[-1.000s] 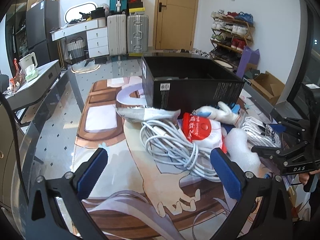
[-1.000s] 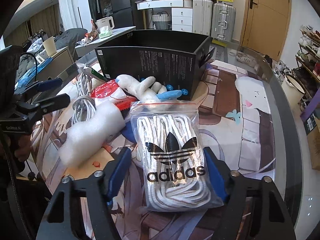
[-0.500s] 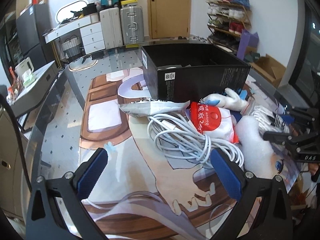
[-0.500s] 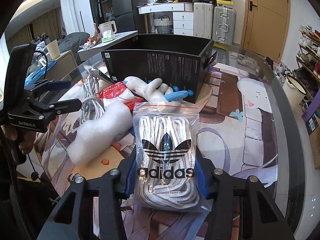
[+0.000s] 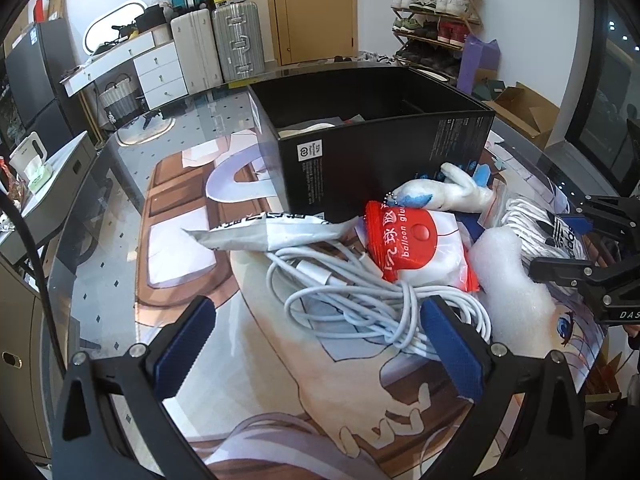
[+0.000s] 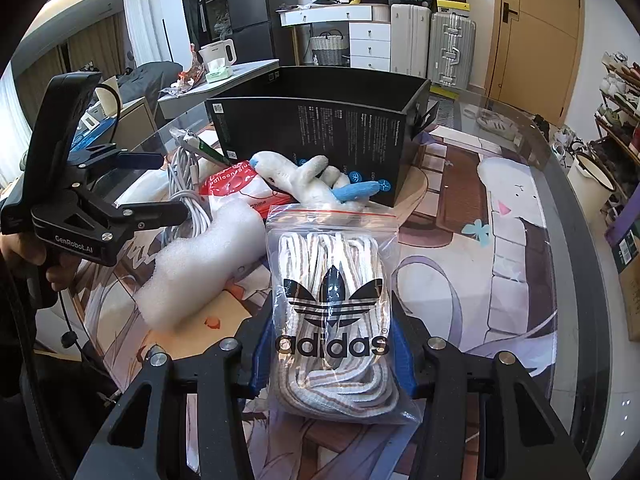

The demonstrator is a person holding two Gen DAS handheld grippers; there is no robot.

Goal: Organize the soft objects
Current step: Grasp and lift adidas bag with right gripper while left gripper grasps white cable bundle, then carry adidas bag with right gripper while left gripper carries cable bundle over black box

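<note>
The glass surface (image 5: 120,200) carries a printed mat and, at its far side, an open black box (image 6: 312,136). In front of the box lies a pile: a coil of white cable (image 5: 360,292), a white foam piece (image 6: 200,264), a red balloon-glue packet (image 5: 404,240) and a white plush toy (image 6: 308,184). The right gripper (image 6: 332,356) is clamped on a clear bag of white laces (image 6: 332,312) near the foam. The left gripper (image 5: 316,344) stands wide apart, empty, over the cable.
</note>
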